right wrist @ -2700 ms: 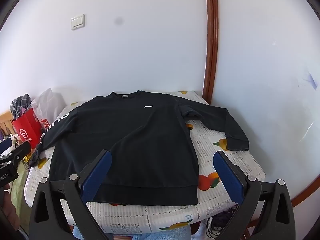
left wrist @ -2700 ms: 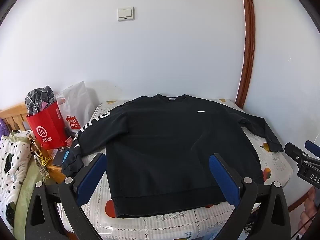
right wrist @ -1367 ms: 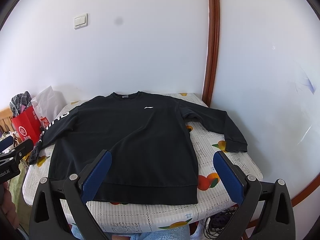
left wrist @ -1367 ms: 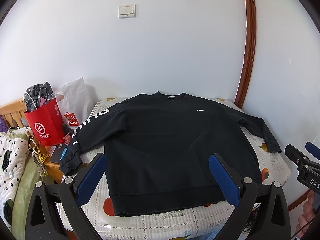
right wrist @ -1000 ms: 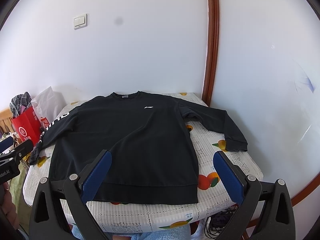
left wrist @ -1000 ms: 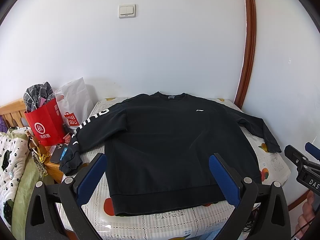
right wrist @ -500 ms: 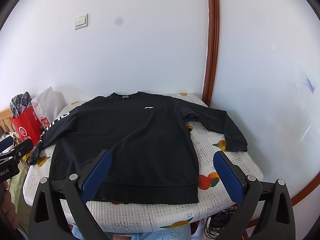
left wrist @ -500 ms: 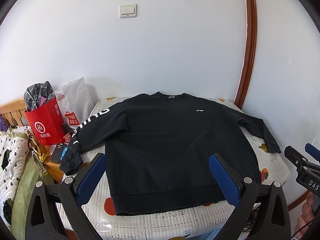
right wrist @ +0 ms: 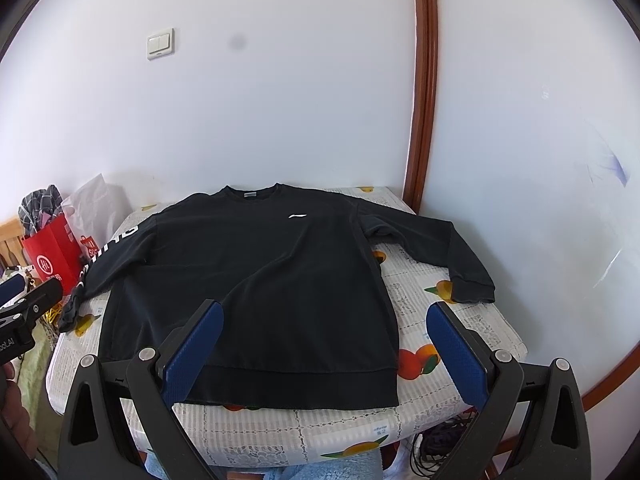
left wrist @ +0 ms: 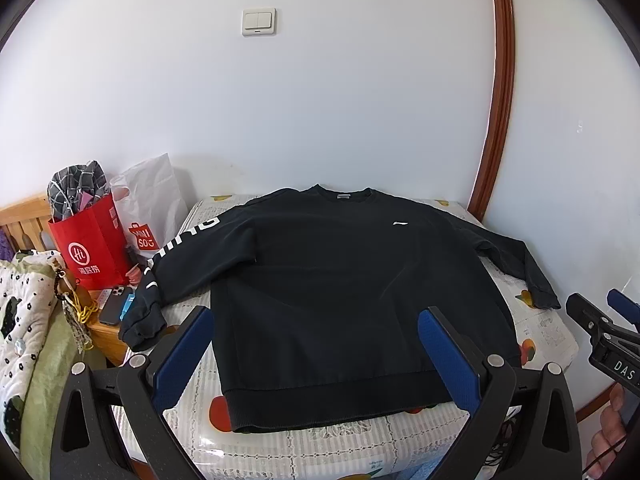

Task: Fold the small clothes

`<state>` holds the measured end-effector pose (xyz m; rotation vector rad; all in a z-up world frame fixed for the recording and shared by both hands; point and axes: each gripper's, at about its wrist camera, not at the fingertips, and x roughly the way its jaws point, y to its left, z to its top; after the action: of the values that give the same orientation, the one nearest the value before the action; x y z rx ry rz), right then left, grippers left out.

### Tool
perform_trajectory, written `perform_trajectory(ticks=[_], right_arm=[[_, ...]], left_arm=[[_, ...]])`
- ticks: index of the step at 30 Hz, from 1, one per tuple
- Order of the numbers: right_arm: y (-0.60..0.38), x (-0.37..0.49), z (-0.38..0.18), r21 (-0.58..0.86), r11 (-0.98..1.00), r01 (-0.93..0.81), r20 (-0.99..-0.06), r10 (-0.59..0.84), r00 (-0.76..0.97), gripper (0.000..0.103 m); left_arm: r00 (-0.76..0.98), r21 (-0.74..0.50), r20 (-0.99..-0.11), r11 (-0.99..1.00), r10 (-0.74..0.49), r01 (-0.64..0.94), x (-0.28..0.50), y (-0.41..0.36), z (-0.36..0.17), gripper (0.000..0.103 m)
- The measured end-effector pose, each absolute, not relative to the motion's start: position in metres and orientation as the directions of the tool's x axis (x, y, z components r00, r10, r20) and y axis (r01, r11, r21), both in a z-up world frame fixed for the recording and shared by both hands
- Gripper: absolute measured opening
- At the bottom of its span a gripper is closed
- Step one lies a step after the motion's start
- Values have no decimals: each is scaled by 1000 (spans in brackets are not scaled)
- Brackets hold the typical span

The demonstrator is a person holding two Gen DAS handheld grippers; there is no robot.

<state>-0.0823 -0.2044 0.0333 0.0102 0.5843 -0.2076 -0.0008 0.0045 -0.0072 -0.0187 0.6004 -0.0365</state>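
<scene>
Nearest you, your left gripper [left wrist: 316,344] and right gripper [right wrist: 324,340] both hang in front of the table with their blue-padded jaws spread wide and nothing between them. Just beyond lies the black long-sleeved sweatshirt with a small white chest logo [right wrist: 256,280], spread flat and face up on the fruit-printed white tablecloth [right wrist: 452,320], hem toward you, collar at the far wall, both sleeves angled outward. No fold is made yet, so you look to be at the approach. The next move likely calls for gripping a sleeve or side edge to carry it inward.
</scene>
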Motion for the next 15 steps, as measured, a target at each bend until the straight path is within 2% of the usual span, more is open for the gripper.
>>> perform_trajectory(ticks=[9, 15], right_arm=[[-202, -74, 30, -51, 982, 180, -548, -178, 817, 100], [-201, -49, 12, -48, 988, 148, -589, -147, 795, 100]], left_arm=[[815, -37, -578, 999, -37, 19, 14, 12, -15, 103], [786, -22, -618, 1000, -8, -8, 42, 25, -33, 103]])
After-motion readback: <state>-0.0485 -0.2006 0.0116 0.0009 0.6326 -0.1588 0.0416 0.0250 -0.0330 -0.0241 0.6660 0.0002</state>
